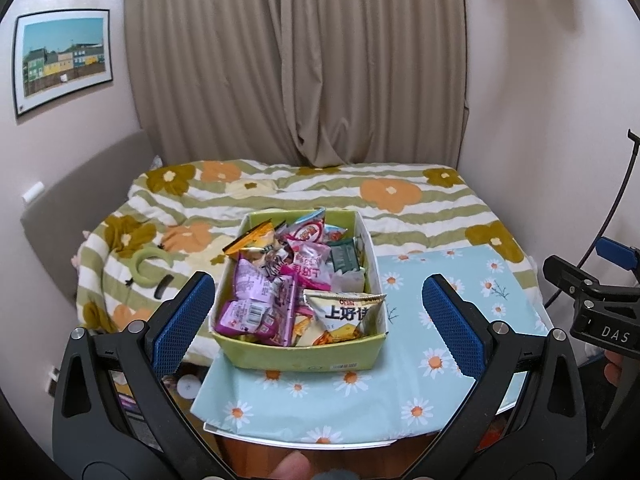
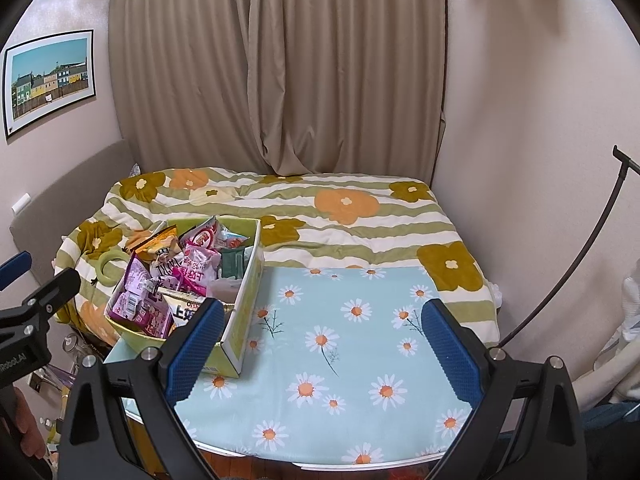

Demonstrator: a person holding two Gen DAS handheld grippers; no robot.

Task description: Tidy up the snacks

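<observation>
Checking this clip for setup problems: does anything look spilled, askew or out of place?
Nothing is spilled. The green cardboard box is heaped with snack packets, and an Oishi chip bag pokes above its rim. The box sits at the left edge of the daisy-print tablecloth. Both grippers hover open and empty.

Right wrist view. The right gripper, jaws spread wide with nothing between them, hangs over a table covered by a pale blue daisy-print cloth. At the table's left edge stands a yellow-green box packed with snack packets, mostly pink and purple. Part of the left gripper shows at the left margin; its jaw state cannot be judged. Behind lie a flower-patterned bedspread, beige curtains and a framed picture.
</observation>
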